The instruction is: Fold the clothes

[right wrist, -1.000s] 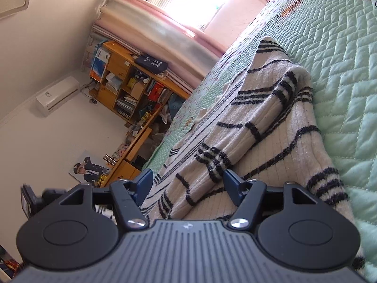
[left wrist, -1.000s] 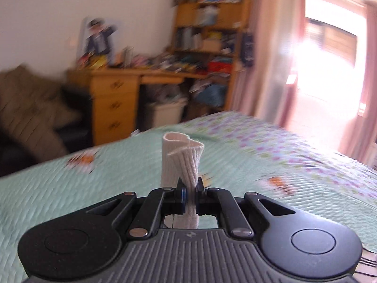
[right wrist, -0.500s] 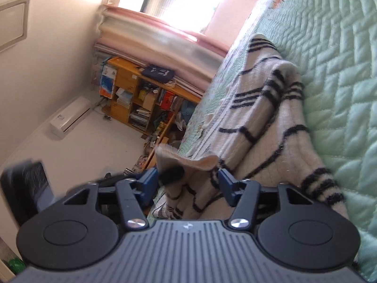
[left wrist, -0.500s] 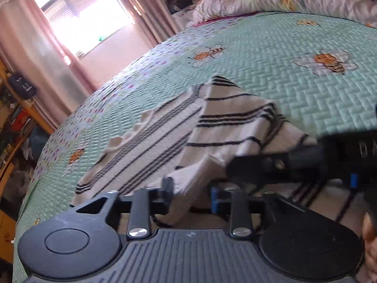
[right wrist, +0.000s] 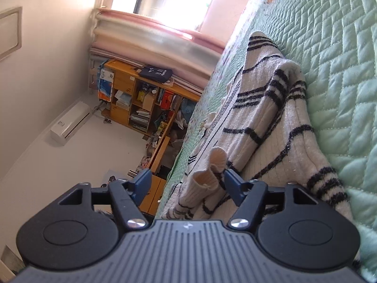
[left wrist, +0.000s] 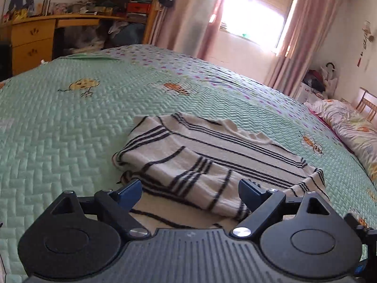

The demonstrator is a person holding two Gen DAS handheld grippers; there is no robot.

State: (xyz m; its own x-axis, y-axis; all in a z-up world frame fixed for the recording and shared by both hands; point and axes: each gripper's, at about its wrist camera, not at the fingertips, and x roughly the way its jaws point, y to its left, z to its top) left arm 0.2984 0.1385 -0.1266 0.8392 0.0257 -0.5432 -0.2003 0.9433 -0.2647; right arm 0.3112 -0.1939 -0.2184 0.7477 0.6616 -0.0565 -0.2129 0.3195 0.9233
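Note:
A cream sweater with black stripes (left wrist: 212,155) lies partly folded on the green quilted bed (left wrist: 59,129). One sleeve is laid across its body. My left gripper (left wrist: 189,192) hovers open just above the sweater's near edge, holding nothing. In the right wrist view the same sweater (right wrist: 266,108) stretches away along the bed, and its cream ribbed cuff (right wrist: 208,176) lies loose between the blue fingertips of my right gripper (right wrist: 188,185), which is open. Neither pair of jaws touches the cloth.
A wooden desk with drawers (left wrist: 30,40) and cluttered shelves (right wrist: 141,103) stand beyond the bed's far edge. Pink curtains (left wrist: 304,33) frame a bright window. A floral duvet (left wrist: 348,122) lies at the right side of the bed. An air conditioner (right wrist: 70,121) hangs on the wall.
My left gripper, shut on the cream cuff a second ago, carried it over the sweater, opened and let it go. The cuff now rests between my right gripper's open jaws.

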